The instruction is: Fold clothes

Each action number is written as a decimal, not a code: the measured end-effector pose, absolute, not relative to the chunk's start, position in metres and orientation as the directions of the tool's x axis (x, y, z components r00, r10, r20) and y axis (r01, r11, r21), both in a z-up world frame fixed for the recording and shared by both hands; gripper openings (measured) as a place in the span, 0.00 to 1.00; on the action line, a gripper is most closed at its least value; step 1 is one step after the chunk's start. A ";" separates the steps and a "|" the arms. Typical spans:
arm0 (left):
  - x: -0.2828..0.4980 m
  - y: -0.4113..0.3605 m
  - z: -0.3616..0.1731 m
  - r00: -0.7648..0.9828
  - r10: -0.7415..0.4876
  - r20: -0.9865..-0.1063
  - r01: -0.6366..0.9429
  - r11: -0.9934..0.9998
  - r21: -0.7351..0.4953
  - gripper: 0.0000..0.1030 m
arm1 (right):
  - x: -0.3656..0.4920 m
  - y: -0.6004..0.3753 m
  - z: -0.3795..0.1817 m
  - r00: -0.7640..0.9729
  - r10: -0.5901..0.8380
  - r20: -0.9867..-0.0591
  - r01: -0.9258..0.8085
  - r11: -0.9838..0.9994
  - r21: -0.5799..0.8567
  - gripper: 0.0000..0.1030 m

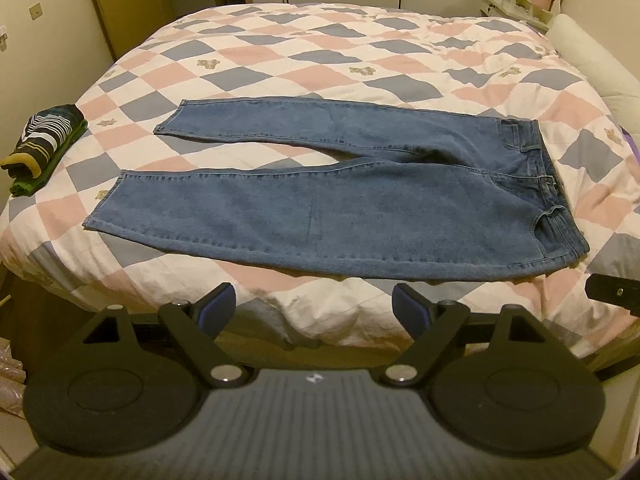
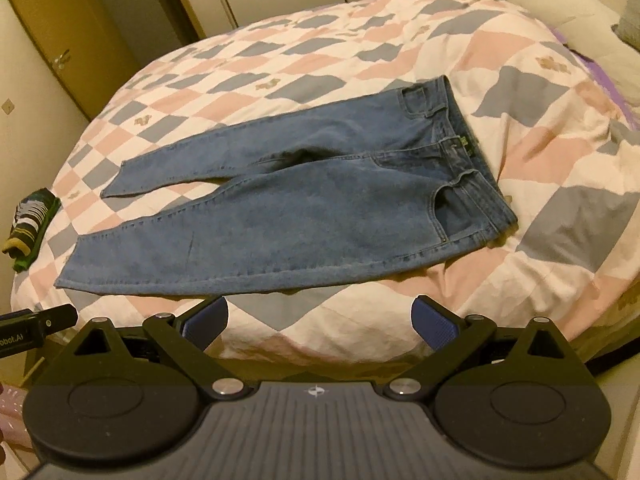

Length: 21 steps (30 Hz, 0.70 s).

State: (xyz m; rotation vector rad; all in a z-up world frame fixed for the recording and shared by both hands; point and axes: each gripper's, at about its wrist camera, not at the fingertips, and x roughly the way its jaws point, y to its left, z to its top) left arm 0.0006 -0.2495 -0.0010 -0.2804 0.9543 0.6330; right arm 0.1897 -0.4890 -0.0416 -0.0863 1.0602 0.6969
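Note:
A pair of blue jeans [image 1: 320, 208] [image 2: 304, 208] lies flat on the bed, waistband to the right, both legs spread out to the left. My left gripper [image 1: 314, 306] hangs open just short of the near hem of the jeans, nothing between its blue pads. My right gripper [image 2: 320, 320] is open too, over the bed's near edge below the near leg, holding nothing. The tip of the right gripper shows at the right edge of the left wrist view, and the left gripper's tip at the left edge of the right wrist view.
The bed wears a quilt [image 1: 320, 48] [image 2: 560, 216] of pink, grey and white diamonds. A folded striped garment on something green [image 1: 40, 140] [image 2: 30, 224] rests at the bed's left edge. A wooden door [image 1: 120, 0] stands at the far left, a shelf [image 1: 520, 0] at the far right.

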 end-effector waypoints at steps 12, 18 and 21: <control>0.005 -0.243 0.007 0.396 0.387 -0.833 -0.624 0.779 0.065 0.82 | 0.195 -0.475 -0.035 0.271 0.477 -0.836 -0.594 0.766 0.245 0.98; 0.003 -0.241 0.004 0.370 0.388 -0.844 -0.636 0.768 0.074 0.83 | 0.196 -0.471 -0.040 0.244 0.470 -0.848 -0.598 0.761 0.250 0.98; 0.001 -0.240 0.001 0.357 0.390 -0.849 -0.645 0.760 0.079 0.83 | 0.197 -0.467 -0.042 0.236 0.470 -0.851 -0.606 0.756 0.249 0.98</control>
